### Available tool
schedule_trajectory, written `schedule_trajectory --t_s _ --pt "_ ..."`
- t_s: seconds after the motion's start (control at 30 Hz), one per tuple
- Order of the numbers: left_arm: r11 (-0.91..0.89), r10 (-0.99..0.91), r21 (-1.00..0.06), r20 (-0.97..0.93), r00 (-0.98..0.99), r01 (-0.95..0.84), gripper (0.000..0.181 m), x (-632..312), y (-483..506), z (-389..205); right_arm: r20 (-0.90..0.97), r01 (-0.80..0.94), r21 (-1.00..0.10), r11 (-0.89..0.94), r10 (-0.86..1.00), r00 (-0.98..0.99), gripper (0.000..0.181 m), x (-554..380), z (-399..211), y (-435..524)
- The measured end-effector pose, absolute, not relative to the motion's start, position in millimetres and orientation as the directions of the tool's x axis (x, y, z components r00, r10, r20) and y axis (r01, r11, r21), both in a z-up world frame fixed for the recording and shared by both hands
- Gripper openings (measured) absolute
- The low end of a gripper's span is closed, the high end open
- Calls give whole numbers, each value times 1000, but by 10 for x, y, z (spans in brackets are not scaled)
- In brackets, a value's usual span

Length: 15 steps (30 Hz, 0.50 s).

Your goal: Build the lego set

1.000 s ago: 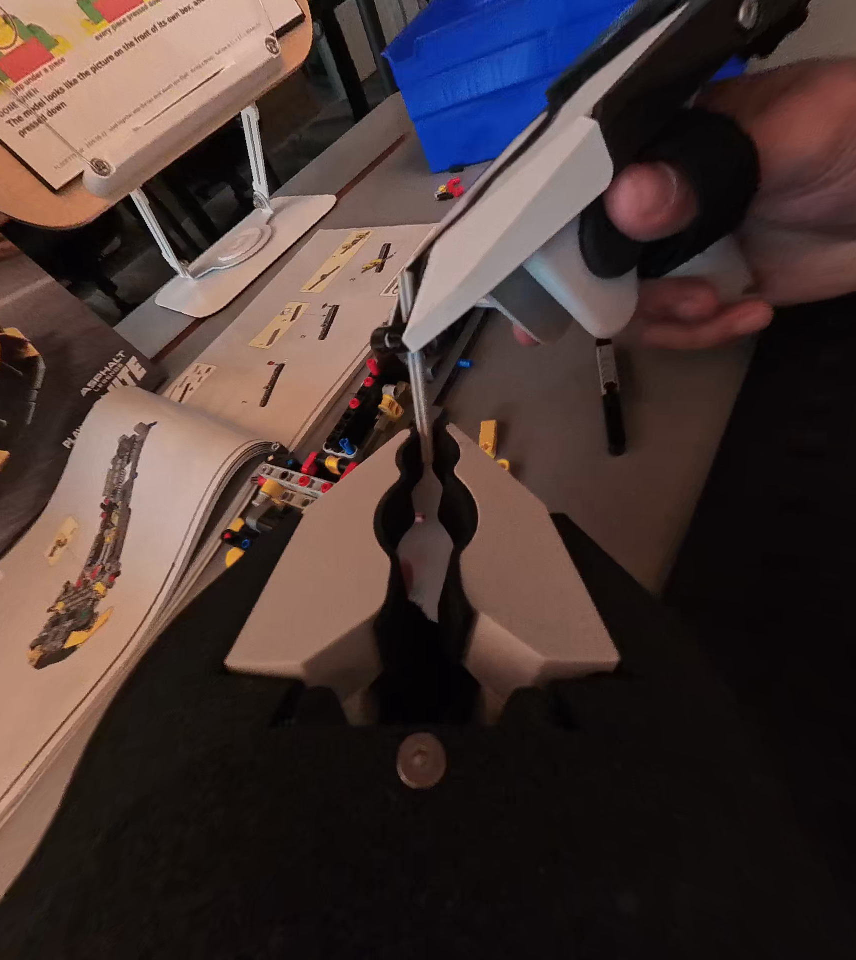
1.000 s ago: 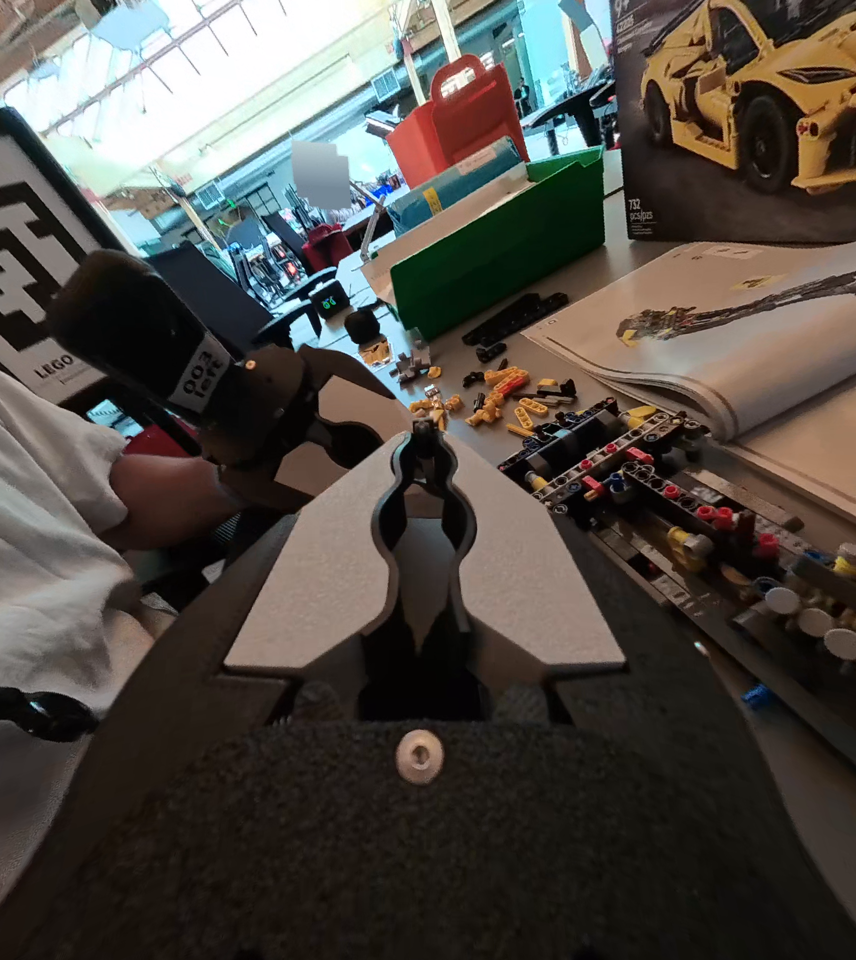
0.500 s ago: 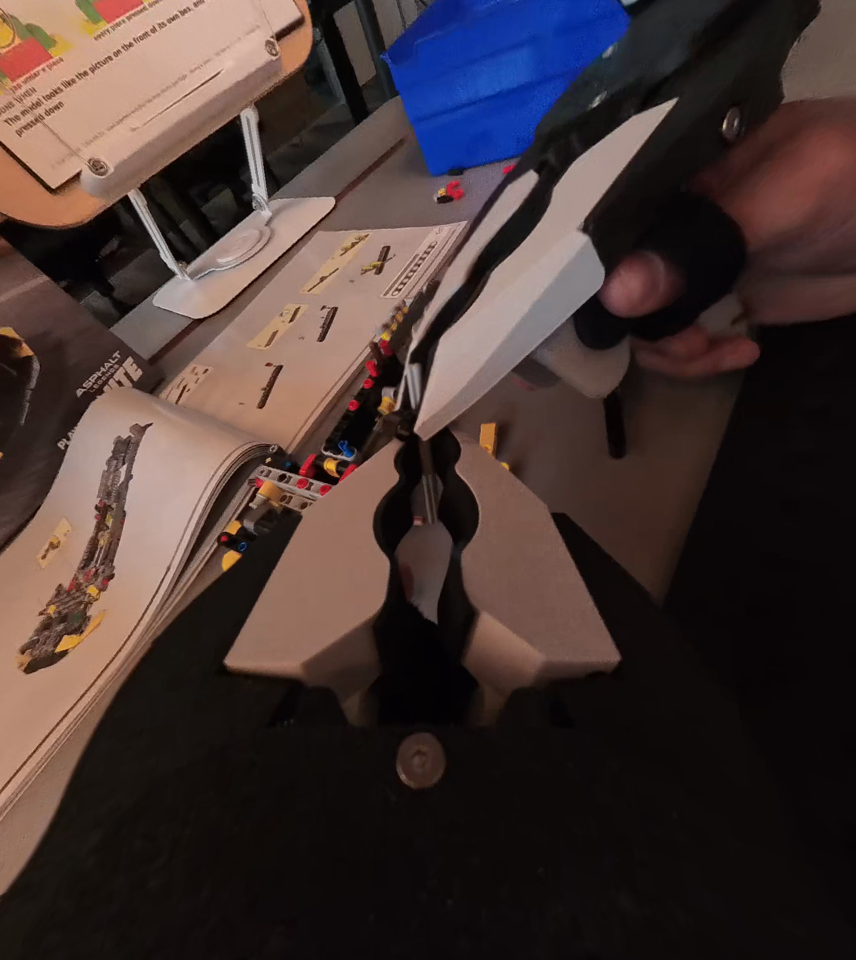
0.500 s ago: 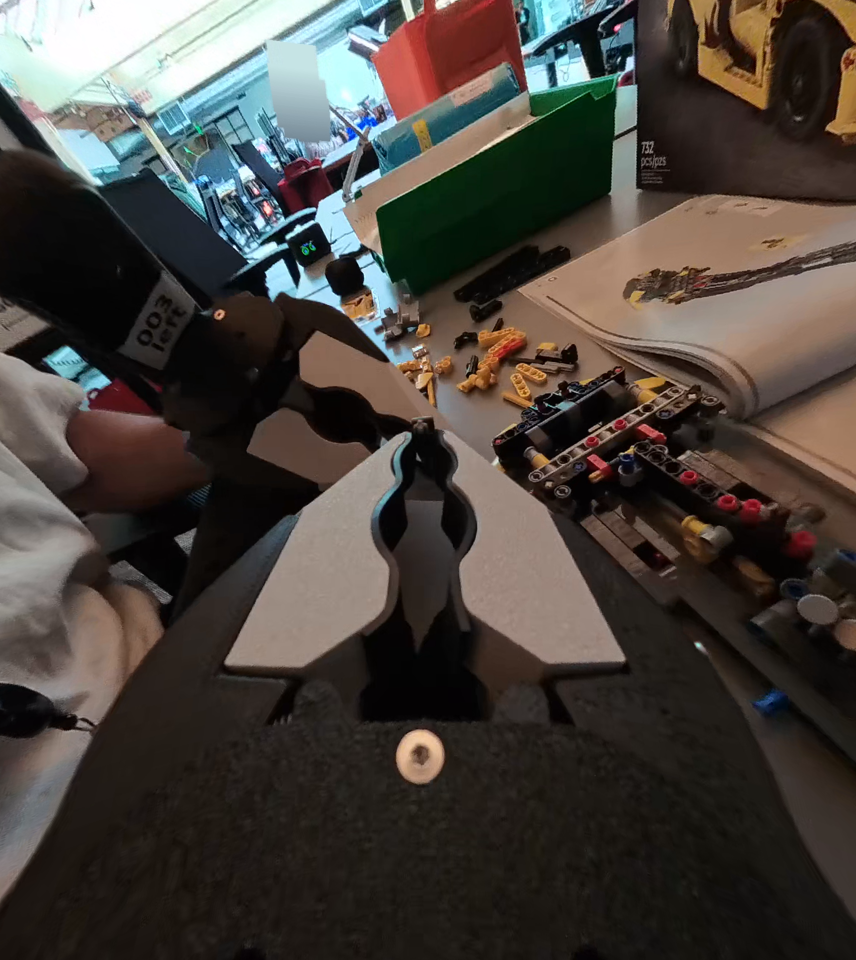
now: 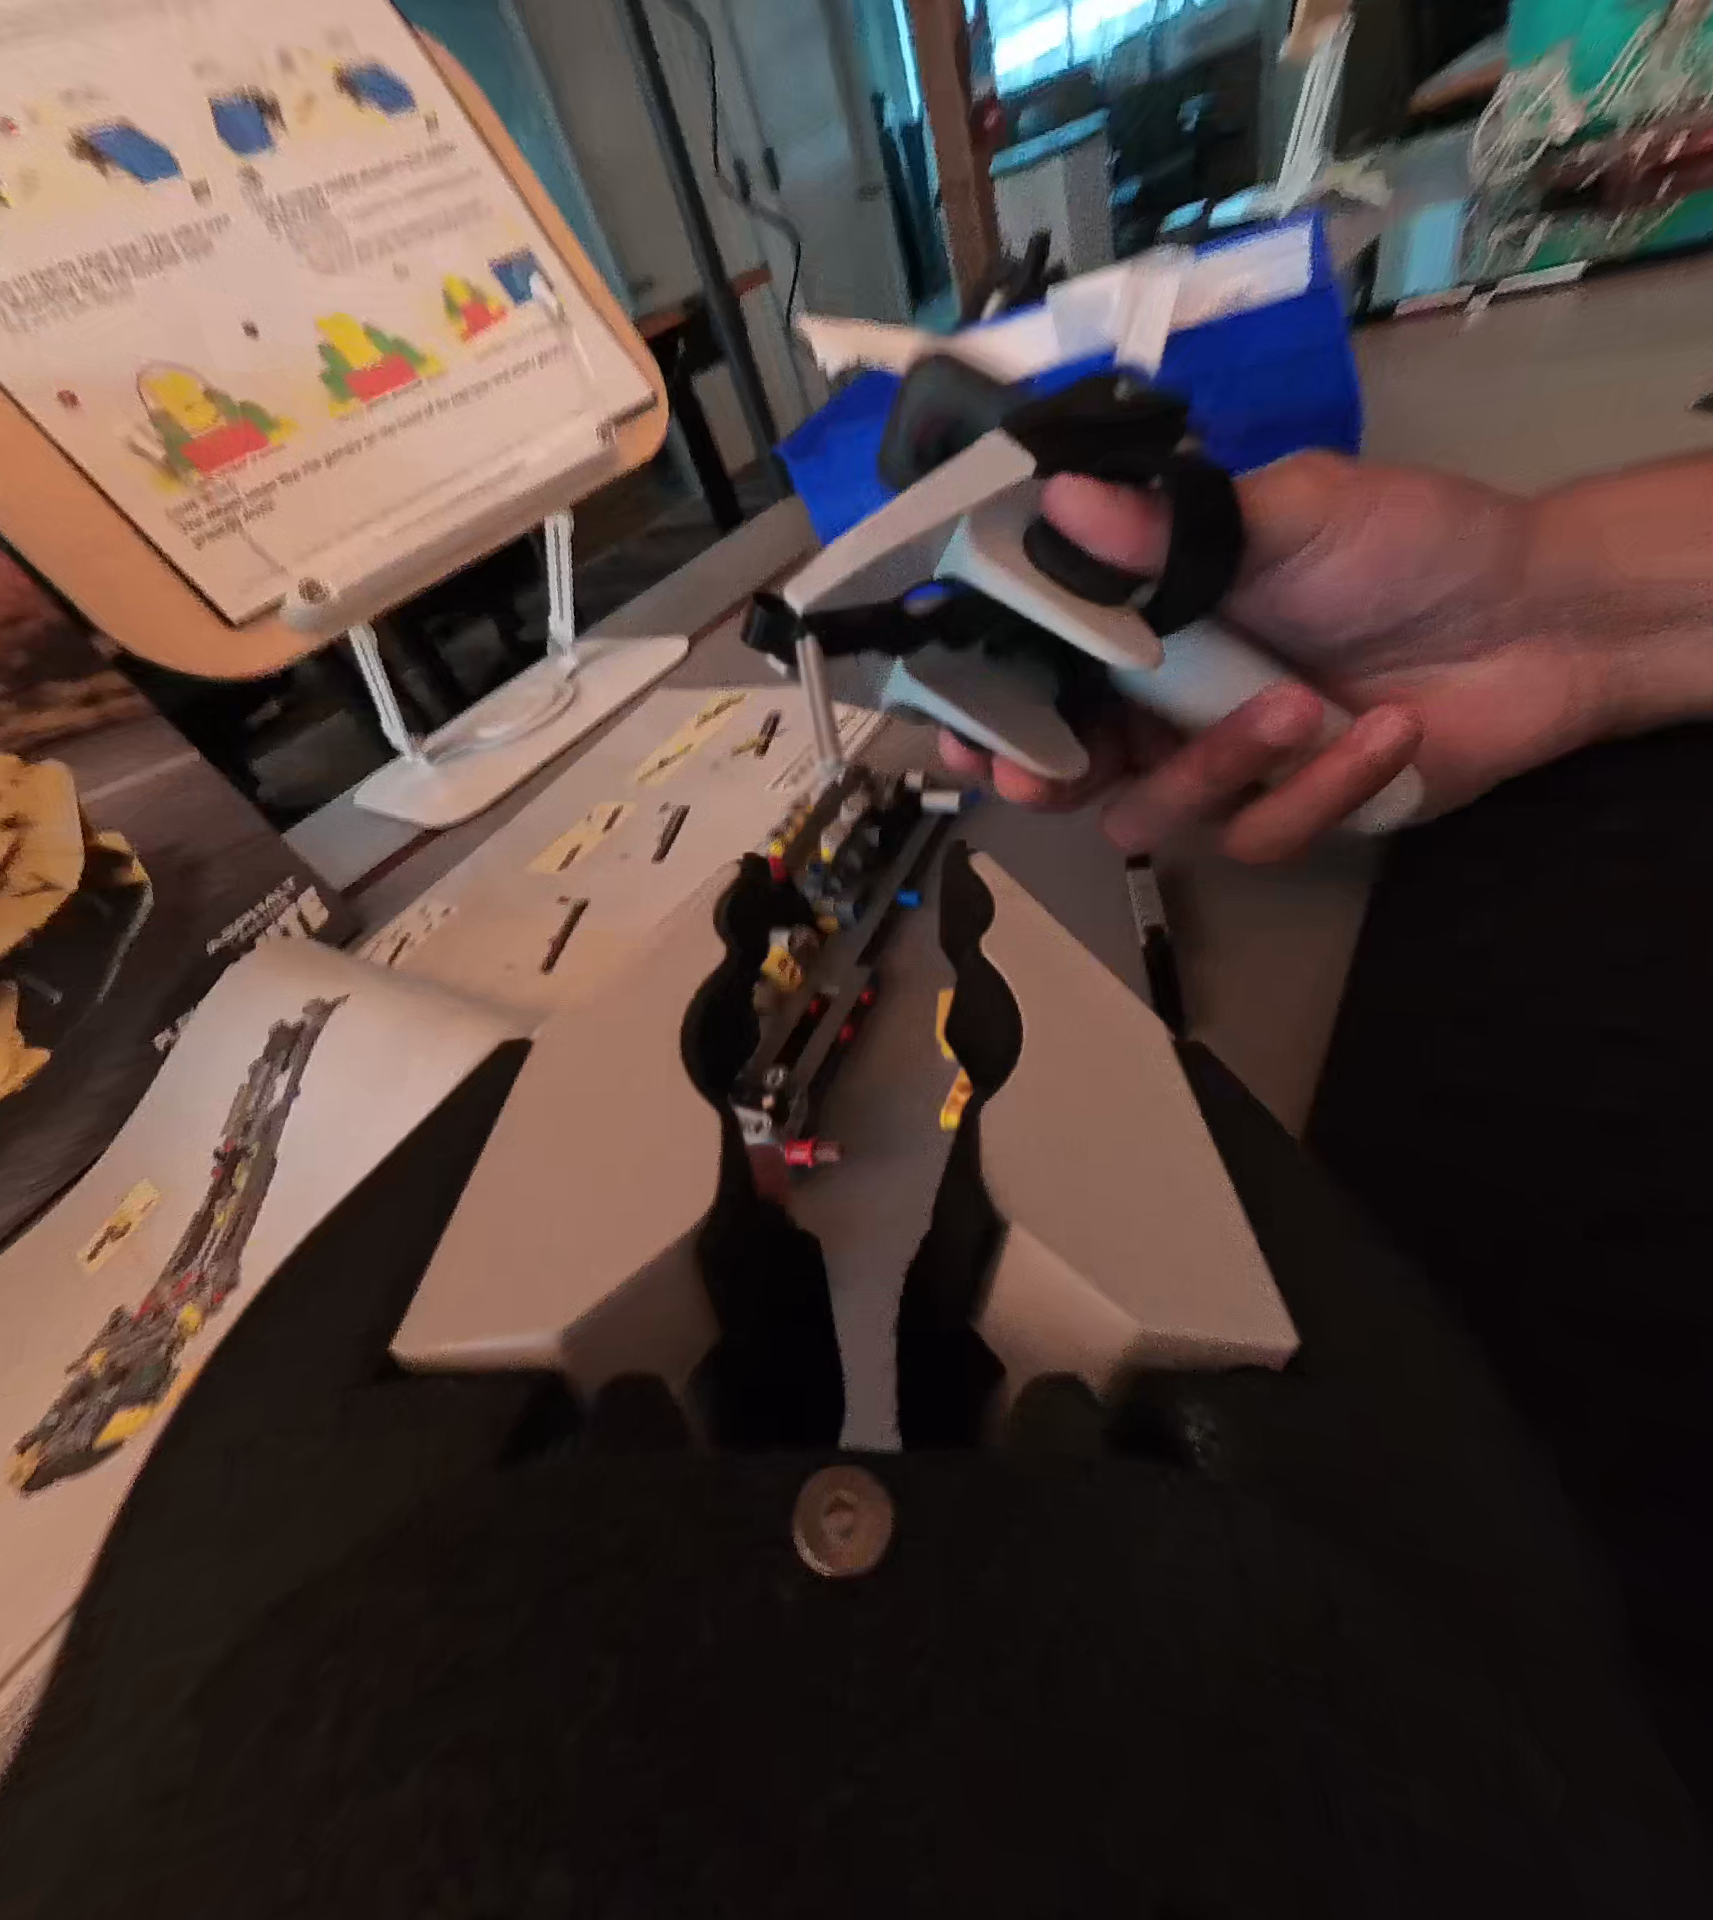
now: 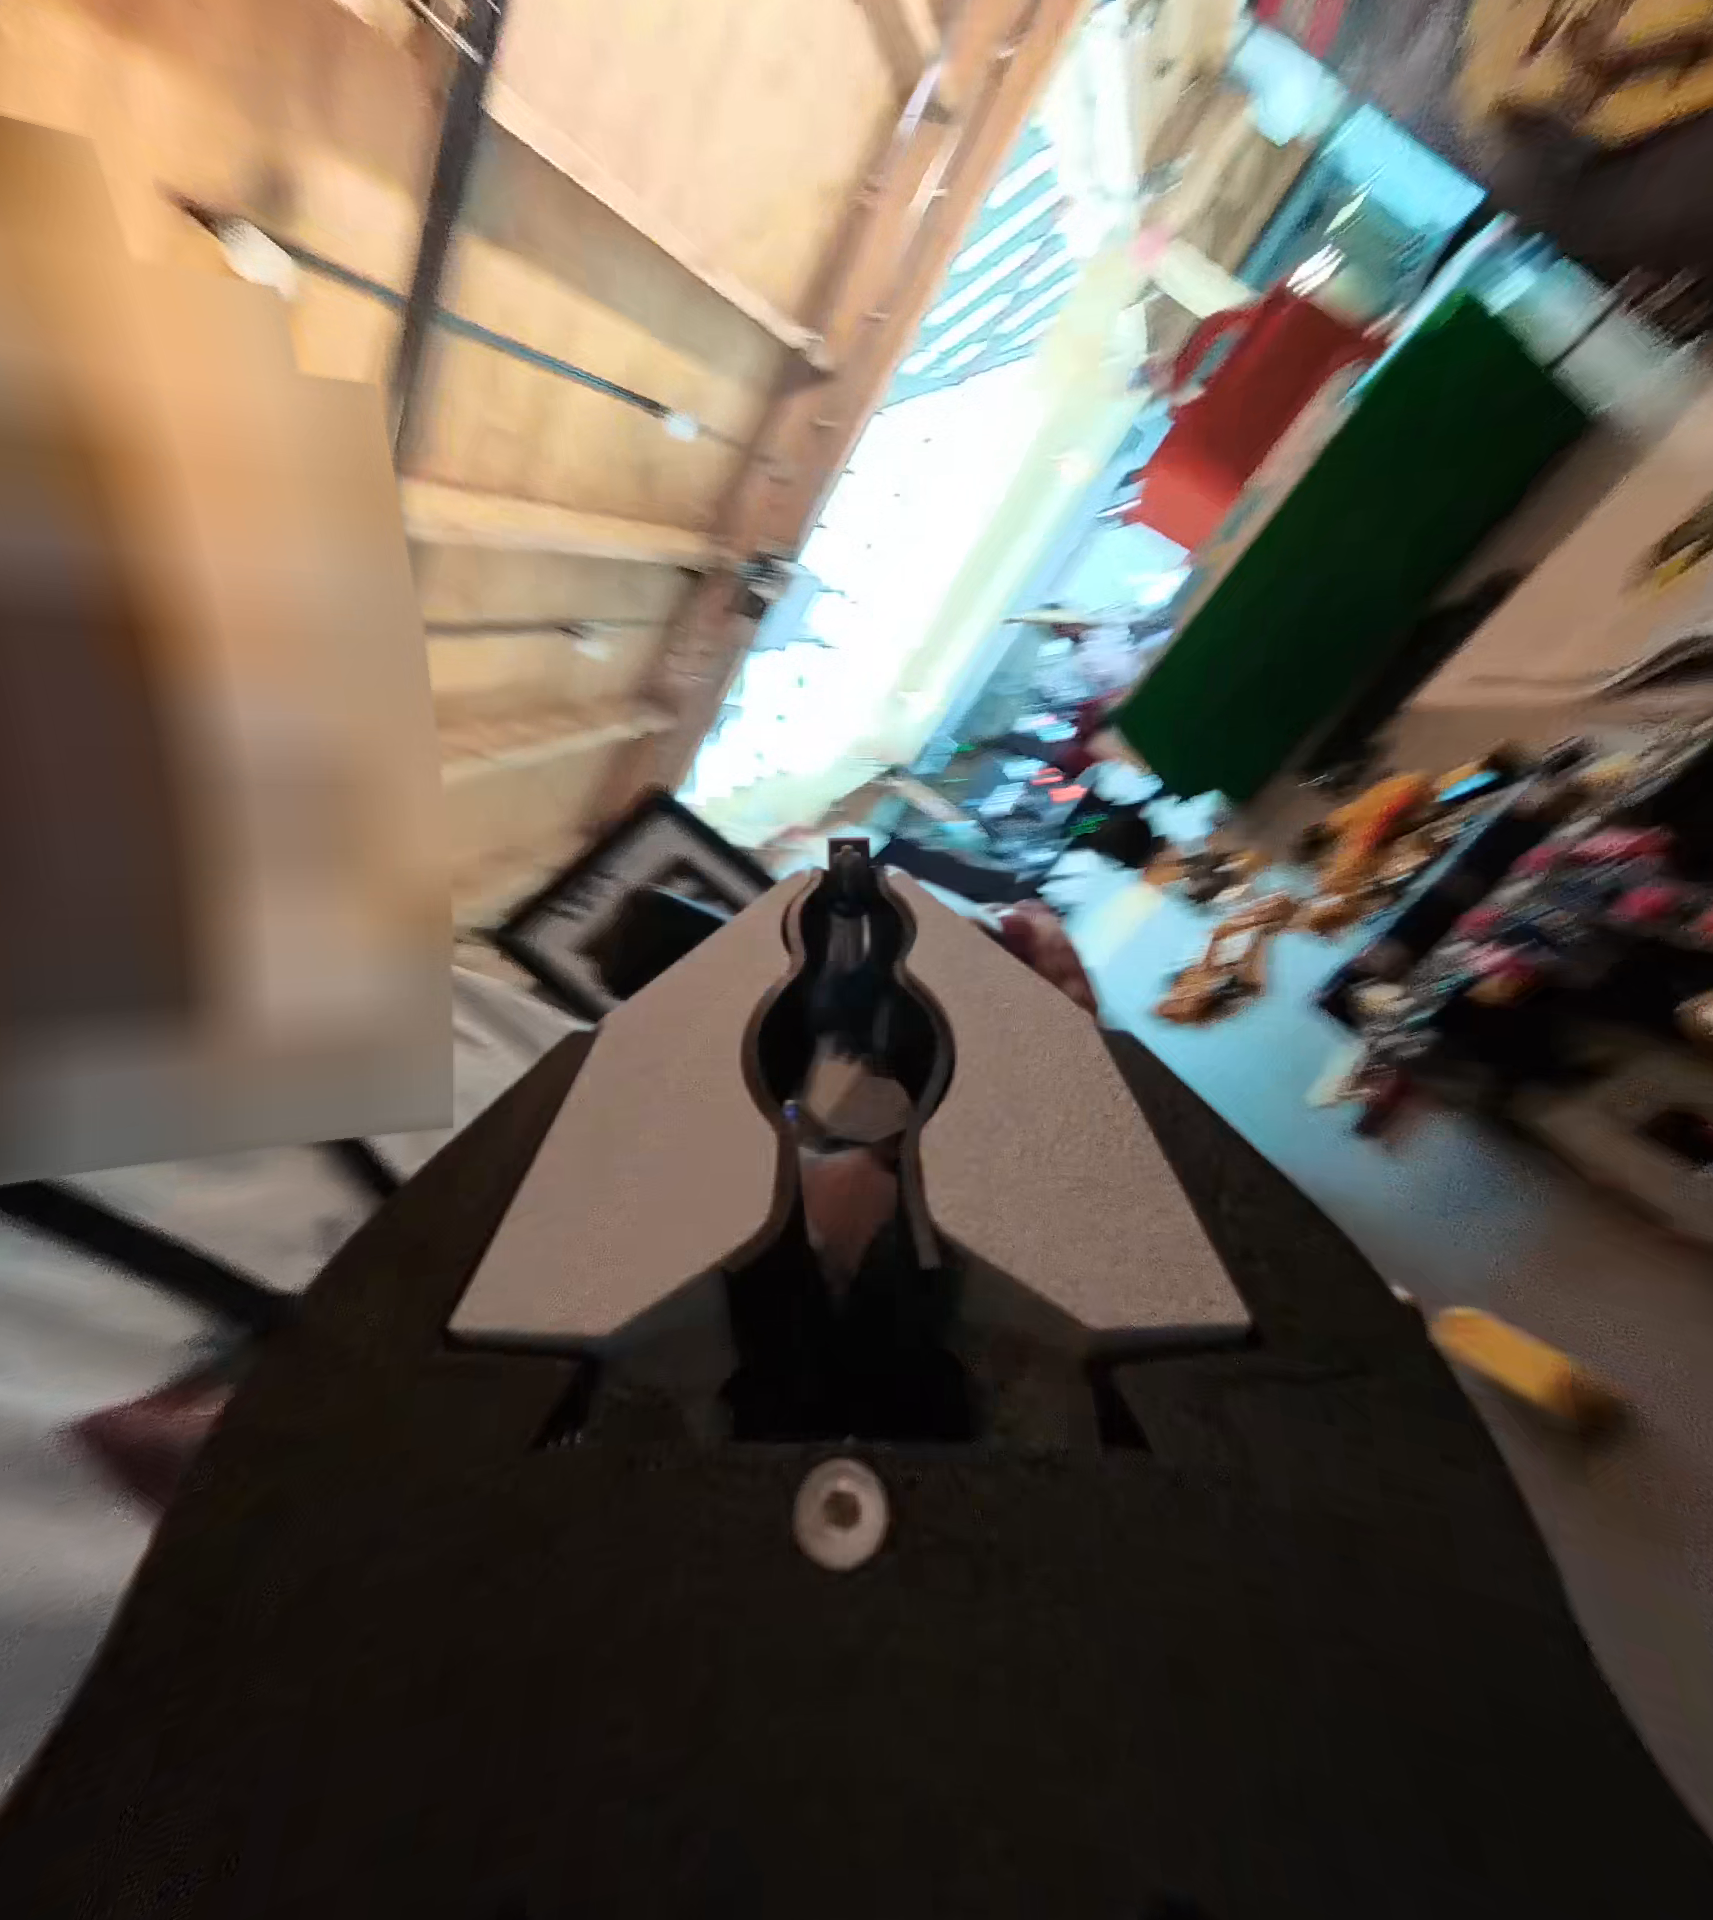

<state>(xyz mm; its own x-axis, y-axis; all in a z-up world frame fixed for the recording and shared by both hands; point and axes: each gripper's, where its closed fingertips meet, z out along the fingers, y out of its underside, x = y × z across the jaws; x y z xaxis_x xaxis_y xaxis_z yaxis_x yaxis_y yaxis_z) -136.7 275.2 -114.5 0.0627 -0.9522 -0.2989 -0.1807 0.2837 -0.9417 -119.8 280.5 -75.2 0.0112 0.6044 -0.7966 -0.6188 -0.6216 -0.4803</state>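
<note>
The left tool (image 5: pixel 847 914), clamped on a grey axle half a second ago, now gapes wide and empty over the lego chassis (image 5: pixel 826 966) on the worktop (image 5: pixel 1247 997). The right tool (image 5: pixel 779 634), at one o'clock, stays pinched on the grey axle (image 5: pixel 819 707). Writing is blurred. A blue bin (image 5: pixel 1247 384) stands behind; its contents are unclear.

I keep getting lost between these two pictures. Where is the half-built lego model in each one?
Left wrist view: the lego model sits mid-picture, seen through the gap between the open jaws of the left gripper.
Right wrist view: it is the blurred, colourful strip at the right edge.
Shared landmark: the right gripper, shut on a grey rod, upper middle in the left view and low centre in its own.
</note>
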Motion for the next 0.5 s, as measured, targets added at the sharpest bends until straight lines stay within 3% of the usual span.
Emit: schedule_trajectory --t_s 0.03,0.2,0.5 --pt "301 -948 -943 -312 63 -139 30 -1373 2731 -1078 -819 -612 -417 -672 569 -68 6 -1218 -749 2793" --pt "468 -873 -883 -469 133 -36 6 -1389 2696 -900 -828 -594 -422 -685 558 -54 6 -1344 -790 2792" --pt "449 -888 -894 -447 107 -8 3 -1407 2702 -855 -815 -570 -468 -675 579 -16 5 -1367 -780 2740"
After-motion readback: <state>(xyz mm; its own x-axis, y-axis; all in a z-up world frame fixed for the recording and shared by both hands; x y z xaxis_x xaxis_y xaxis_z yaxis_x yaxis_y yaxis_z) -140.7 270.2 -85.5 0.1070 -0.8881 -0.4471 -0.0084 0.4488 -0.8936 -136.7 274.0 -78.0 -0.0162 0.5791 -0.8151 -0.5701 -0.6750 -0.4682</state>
